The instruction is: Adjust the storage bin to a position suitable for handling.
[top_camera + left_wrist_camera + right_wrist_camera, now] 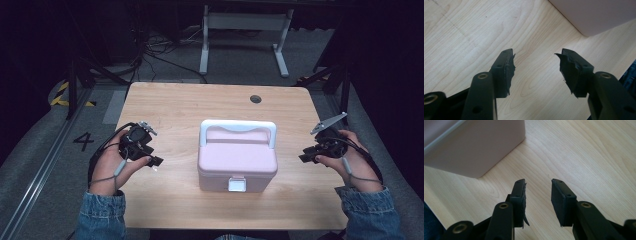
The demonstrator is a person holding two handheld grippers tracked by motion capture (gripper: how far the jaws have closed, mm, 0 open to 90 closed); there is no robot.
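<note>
Left gripper (156, 163): jaws spread, nothing between them, held low over the left side of the wooden surface (175, 105), pointing toward the box. Right gripper (303, 156): jaws likewise spread and empty, over the right side, also facing the box. Pink box (237, 160): lid closed, white handle (238, 128) on top, white latch (237, 184) on its near face; stood mid-surface between both grippers, touching neither.
</note>
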